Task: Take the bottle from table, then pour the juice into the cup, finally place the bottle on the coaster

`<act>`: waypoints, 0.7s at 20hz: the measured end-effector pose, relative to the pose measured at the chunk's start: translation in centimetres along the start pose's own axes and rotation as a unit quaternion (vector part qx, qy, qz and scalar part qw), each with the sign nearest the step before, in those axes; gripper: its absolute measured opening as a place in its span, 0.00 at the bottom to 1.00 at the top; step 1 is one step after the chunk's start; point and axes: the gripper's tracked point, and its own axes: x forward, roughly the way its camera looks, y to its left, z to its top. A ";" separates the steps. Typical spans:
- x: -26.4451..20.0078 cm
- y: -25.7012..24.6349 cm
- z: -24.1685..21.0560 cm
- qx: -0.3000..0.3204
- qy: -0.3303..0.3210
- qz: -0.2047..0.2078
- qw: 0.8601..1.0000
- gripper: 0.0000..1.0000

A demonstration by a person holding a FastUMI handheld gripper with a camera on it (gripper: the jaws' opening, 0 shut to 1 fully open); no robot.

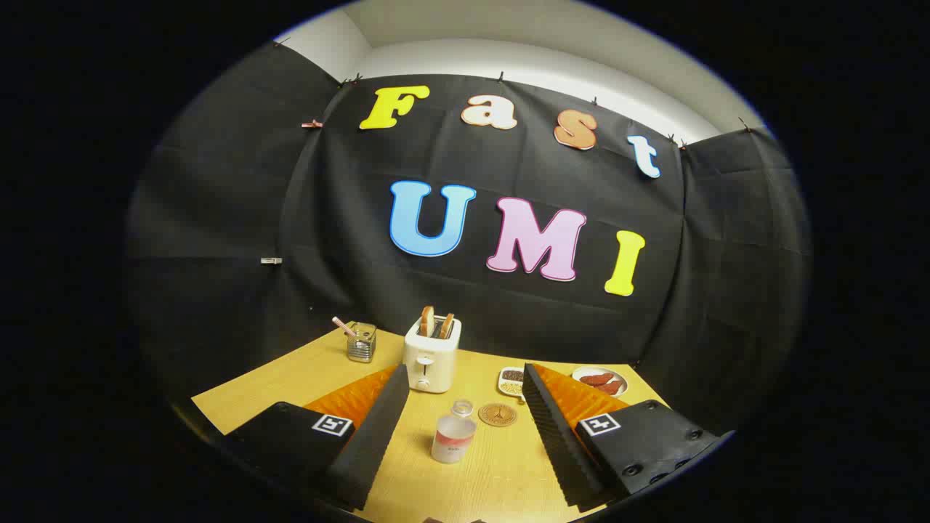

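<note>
The gripper point(465, 428) stands wide open and empty, the small clear bottle point(453, 433) between its fingers, seemingly light and slippery, best taken mid-body.

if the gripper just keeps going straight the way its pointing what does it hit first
Most likely the bottle: it stands upright on the table between the open fingers of the gripper, just ahead. Beyond it are the coaster and the toaster. Depth is hard to judge in this fisheye view.
</note>
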 end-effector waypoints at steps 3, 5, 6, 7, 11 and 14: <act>0.0 0.2 -0.3 0.003 0.003 0.011 1.000 0.97; -0.2 -0.4 0.0 0.001 -0.002 0.009 1.000 0.97; -0.1 -0.9 0.2 0.002 -0.005 0.004 1.000 0.97; -0.2 -1.4 0.5 0.005 -0.011 -0.001 1.000 0.97; -0.5 -3.9 1.7 0.032 -0.046 -0.037 0.998 0.97; -0.4 -4.1 0.6 0.032 -0.036 -0.030 0.998 0.97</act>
